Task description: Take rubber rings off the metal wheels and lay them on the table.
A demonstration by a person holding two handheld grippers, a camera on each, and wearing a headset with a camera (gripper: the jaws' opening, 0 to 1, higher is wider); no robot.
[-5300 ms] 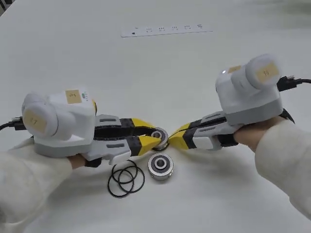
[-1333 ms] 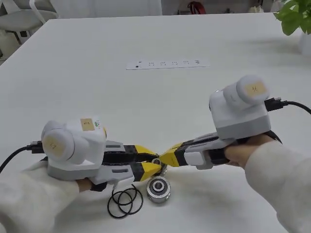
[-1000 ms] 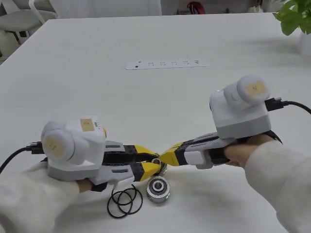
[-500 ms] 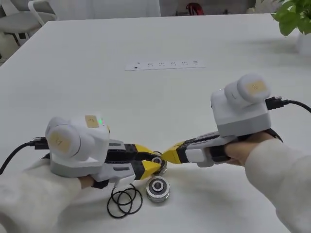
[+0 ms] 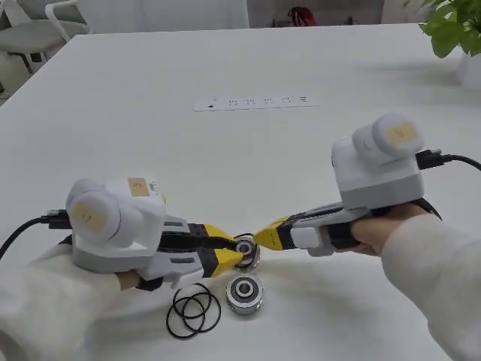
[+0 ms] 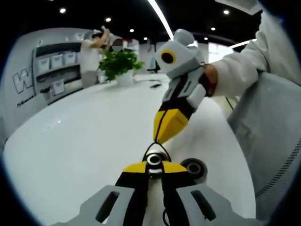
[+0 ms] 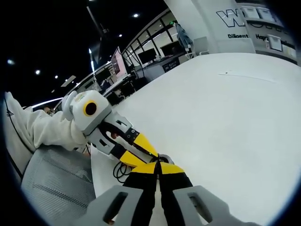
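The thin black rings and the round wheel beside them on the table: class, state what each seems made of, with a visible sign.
Thin black rings: likely rubber, matt, lying as limp overlapping loops. Round silvery wheel: seemingly metal, bright glints on its rim; dark middle band unclear.

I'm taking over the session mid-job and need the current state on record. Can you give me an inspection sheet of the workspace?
Surface: white table.
Job's things: one metal wheel is held off the table. A second wheel lies on it, and loose rubber rings overlap beside that one.
Clutter: socket strip on the far side.
Grippers: the left gripper is shut on the metal wheel. The right gripper has its jaws shut with the tip at that wheel's rim. Whether it pinches a ring is unclear.
Cables: a black cable trails from the left gripper and a second cable from the right.
Surroundings: plant and chair at the far edge.
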